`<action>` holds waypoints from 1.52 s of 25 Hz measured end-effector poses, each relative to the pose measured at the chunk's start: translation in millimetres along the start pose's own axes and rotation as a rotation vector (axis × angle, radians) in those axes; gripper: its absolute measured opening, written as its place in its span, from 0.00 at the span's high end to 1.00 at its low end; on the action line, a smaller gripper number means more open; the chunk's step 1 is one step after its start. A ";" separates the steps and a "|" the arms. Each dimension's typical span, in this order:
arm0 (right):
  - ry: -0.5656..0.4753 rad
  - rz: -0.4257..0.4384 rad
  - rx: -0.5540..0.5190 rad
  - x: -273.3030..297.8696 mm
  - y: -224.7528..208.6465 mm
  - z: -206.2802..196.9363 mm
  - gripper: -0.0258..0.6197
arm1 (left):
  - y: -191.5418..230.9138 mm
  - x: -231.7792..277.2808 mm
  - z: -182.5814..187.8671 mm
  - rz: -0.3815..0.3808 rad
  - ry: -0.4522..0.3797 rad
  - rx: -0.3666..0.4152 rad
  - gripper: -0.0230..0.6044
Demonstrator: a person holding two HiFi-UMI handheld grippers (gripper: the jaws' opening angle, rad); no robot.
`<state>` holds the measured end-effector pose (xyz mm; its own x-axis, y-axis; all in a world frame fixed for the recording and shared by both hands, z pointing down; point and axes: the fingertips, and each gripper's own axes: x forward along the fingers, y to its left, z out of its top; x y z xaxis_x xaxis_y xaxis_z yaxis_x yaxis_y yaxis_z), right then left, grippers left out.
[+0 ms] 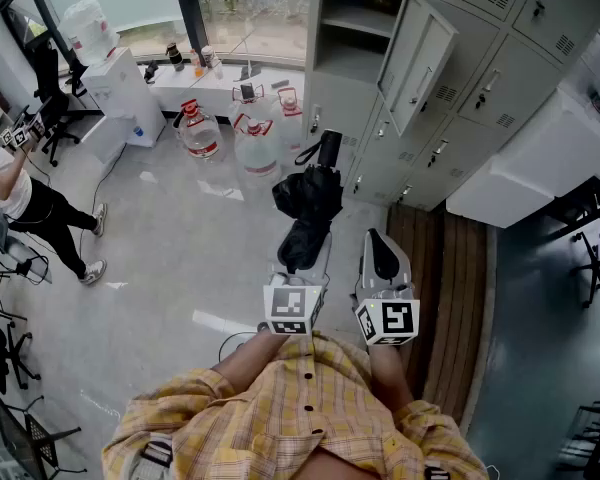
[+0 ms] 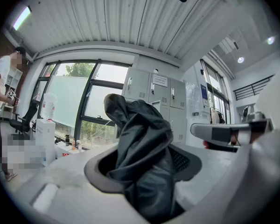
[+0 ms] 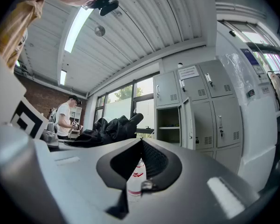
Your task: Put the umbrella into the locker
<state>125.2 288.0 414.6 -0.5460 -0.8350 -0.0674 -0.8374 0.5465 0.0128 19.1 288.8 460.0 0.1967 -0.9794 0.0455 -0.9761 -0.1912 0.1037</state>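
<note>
A black folded umbrella (image 1: 310, 203) sticks out forward from my left gripper (image 1: 308, 258), which is shut on its lower part. In the left gripper view the crumpled dark canopy (image 2: 140, 134) fills the space between the jaws of that gripper (image 2: 144, 167). My right gripper (image 1: 380, 240) hangs just to the right of it, shut with nothing in it; its pads meet at the tip (image 3: 141, 146). The grey locker (image 1: 355, 18) stands ahead with its door (image 1: 420, 58) swung open and a shelf inside. From the right gripper view the umbrella (image 3: 107, 127) lies left of the open locker (image 3: 168, 125).
Big water jugs (image 1: 255, 148) stand on the floor before the window, with a white water dispenser (image 1: 115, 78) left of them. A person (image 1: 20, 198) stands far left. A wooden step (image 1: 450, 288) runs along the locker bank, and a white block (image 1: 530, 168) juts out at right.
</note>
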 end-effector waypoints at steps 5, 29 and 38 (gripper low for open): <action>0.003 -0.017 -0.007 10.9 6.7 -3.1 0.98 | 15.6 3.2 1.5 -0.003 -0.009 0.003 0.56; 0.010 -0.015 -0.007 79.0 26.2 -18.5 0.98 | 63.1 43.8 -9.7 -0.051 0.017 0.001 0.56; 0.033 0.001 0.009 125.2 14.5 -36.8 0.98 | 80.0 81.5 -19.3 -0.052 0.043 0.010 0.56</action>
<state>43.7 189.0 443.0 -0.5479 -0.8358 -0.0344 -0.8364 0.5481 0.0041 -41.2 194.9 491.1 0.2506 -0.9646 0.0826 -0.9653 -0.2425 0.0970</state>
